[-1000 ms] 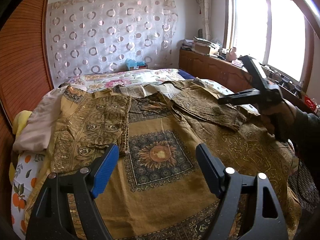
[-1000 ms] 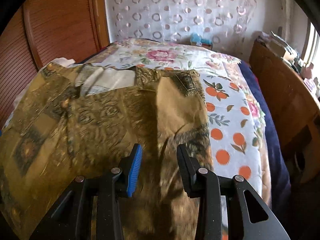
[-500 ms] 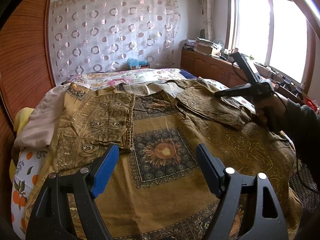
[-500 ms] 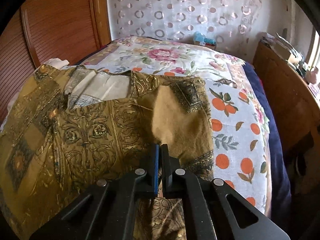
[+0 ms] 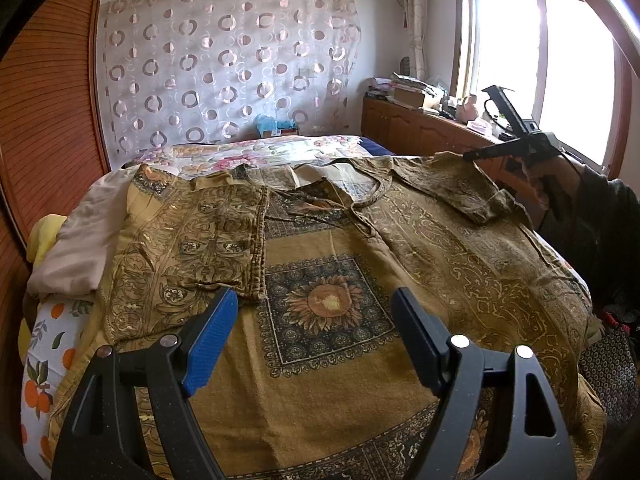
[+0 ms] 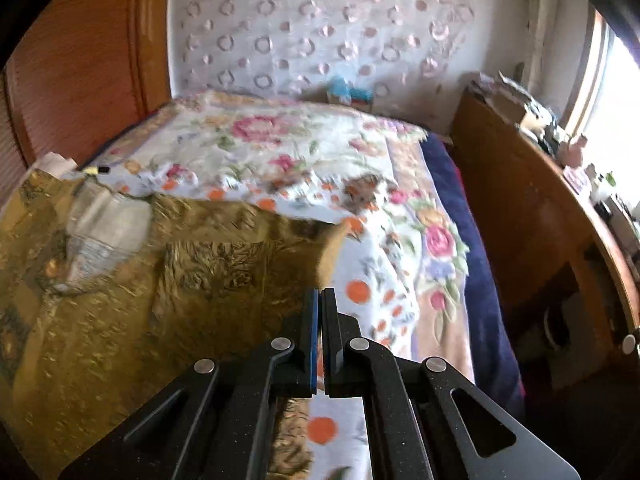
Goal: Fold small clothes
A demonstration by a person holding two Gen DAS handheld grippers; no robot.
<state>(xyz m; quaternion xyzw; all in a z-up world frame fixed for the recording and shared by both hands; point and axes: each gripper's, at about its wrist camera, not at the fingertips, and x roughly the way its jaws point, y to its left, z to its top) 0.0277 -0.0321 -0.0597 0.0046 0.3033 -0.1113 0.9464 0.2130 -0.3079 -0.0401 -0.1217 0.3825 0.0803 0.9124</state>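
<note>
A brown-gold patterned shirt [image 5: 328, 360] lies spread on the bed, front up, with a sunflower square in its middle. Its left sleeve [image 5: 192, 248] is folded inward over the body. My left gripper [image 5: 316, 320] hovers open above the shirt's lower middle with nothing between its fingers. My right gripper [image 5: 468, 156], held by a hand at the right, is shut on the end of the right sleeve [image 5: 440, 184] and holds it raised off the bed. In the right wrist view the jaws of the right gripper [image 6: 320, 294] are closed, with the sleeve fabric [image 6: 224, 280] running up to their tips.
The bed carries a floral cover [image 6: 280, 152] and an orange-print sheet [image 5: 44, 344]. A beige cloth [image 5: 80, 248] lies at the bed's left edge. A wooden cabinet [image 6: 540, 220] with clutter runs along the right under the window. A wooden wardrobe [image 5: 48, 100] stands on the left.
The right gripper closed on the right sleeve, then moved up and outward to the right, lifting the sleeve end. The left gripper stayed open and still.
</note>
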